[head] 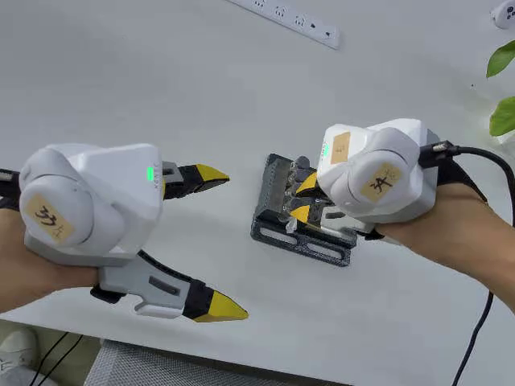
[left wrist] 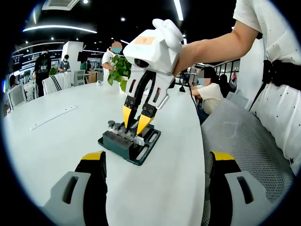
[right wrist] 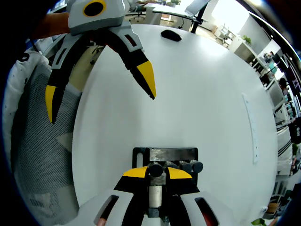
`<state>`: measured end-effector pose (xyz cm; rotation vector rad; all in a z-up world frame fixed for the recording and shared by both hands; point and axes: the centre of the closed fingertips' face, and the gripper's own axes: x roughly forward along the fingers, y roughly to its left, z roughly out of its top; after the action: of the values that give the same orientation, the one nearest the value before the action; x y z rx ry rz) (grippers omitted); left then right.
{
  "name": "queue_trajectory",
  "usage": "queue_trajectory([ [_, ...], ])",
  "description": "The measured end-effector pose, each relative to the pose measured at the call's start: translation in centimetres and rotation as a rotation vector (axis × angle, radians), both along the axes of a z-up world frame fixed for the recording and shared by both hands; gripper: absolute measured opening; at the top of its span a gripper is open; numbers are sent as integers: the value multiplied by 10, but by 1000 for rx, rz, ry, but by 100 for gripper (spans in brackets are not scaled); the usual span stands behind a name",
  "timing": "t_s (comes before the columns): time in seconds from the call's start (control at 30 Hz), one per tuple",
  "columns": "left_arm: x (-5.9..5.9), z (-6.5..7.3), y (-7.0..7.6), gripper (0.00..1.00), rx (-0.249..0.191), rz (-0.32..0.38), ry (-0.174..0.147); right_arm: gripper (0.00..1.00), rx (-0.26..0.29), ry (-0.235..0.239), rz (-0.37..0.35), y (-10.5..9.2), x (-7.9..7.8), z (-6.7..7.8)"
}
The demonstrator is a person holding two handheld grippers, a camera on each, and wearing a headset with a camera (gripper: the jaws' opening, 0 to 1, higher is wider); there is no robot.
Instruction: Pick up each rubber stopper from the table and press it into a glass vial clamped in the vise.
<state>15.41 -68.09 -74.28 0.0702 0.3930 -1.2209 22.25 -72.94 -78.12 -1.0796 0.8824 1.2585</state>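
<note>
**Table** (head: 161, 80): white, carries everything listed.
**Left gripper** (head: 217, 240): jaws spread wide and empty, above the table's near edge.
**Right gripper** (head: 303, 199): jaws clenched on the rubber stopper, over the vise.
**Vise** (head: 310, 245): dark metal, mid-table, clear of every edge; clamps the glass vial, with two dark caps (right wrist: 192, 166) beside it.
**Glass vial** (right wrist: 155, 195): likely brittle and slick; press along its axis.
**Rubber stopper** (right wrist: 155, 169): at the vial's mouth. Probably light, soft and grippy; best held by its sides.
</note>
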Motion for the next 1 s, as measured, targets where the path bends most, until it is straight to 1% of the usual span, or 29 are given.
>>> queue_trajectory([
  [0.07,0,0,0,89,0,1,-1,9,29,10,-16,3,-2,6],
  [0.13,0,0,0,90,-1,2,0,7,42,5,-22,3,-1,10],
  [0.23,0,-1,0,90,3,-1,-1,4,56,18,-40,3,0,11],
  [0.37,-1,-2,0,90,8,-5,-1,0,50,26,-41,1,-1,10],
  [0.53,-1,-2,1,90,7,-3,-3,0,51,41,-45,0,-2,7],
  [1.0,0,-3,1,90,6,0,4,0,41,51,-46,-2,-1,1],
])
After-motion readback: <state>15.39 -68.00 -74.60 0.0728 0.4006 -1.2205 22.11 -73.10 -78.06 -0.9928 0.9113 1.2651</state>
